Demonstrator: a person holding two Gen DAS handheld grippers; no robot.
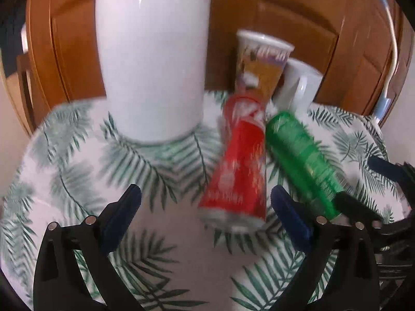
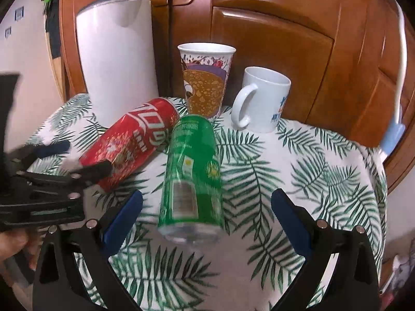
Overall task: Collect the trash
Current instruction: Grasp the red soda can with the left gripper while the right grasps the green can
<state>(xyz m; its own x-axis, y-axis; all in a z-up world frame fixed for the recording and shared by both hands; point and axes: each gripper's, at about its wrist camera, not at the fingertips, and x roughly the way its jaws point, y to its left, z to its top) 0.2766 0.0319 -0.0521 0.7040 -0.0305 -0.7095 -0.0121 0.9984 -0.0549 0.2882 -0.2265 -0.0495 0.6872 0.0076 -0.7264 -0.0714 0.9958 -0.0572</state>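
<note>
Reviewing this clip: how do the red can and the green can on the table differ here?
The red can has white lettering; the green can carries a pale label panel. In the right wrist view, the red can lies diagonally, its far end toward the white jug, while the green can points straight away between the right gripper fingers. Both lie on their sides on the leaf-print cloth, far ends close together.

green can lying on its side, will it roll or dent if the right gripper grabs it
The green can lies on its side on the leaf-print cloth, so a nudge would probably roll it. Its glossy wall looks thin, likely denting under a hard squeeze. The right gripper is open around its base.
</note>
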